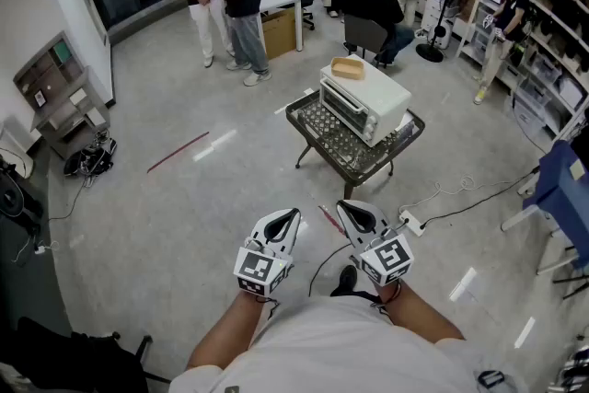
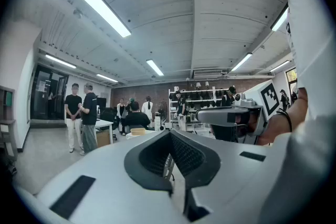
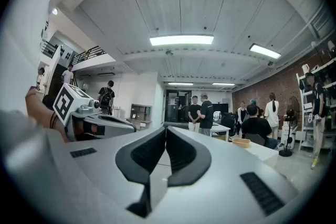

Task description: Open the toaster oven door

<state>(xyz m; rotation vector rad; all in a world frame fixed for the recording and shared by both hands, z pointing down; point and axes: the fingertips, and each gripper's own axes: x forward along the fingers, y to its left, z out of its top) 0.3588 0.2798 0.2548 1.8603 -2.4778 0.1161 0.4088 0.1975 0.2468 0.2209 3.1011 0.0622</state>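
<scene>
The white toaster oven (image 1: pixel 363 101) stands on a low dark mesh table (image 1: pixel 313 132) in the middle of the room, its glass door closed and facing left-front. A small tan basket (image 1: pixel 348 67) lies on its top. My left gripper (image 1: pixel 281 223) and right gripper (image 1: pixel 361 218) are held side by side close to my body, well short of the table. Both are shut with nothing between the pads. In the left gripper view the shut jaws (image 2: pixel 170 132) point level toward the basket (image 2: pixel 137 132). In the right gripper view the jaws (image 3: pixel 166 128) are shut too, with the basket (image 3: pixel 241 142) off to the right.
A power strip (image 1: pixel 411 223) and cables lie on the floor between me and the table. Several people stand or sit around a desk (image 1: pixel 281 0) at the back. Shelving (image 1: pixel 543 41) lines the right wall, a grey cabinet (image 1: pixel 55 97) the left.
</scene>
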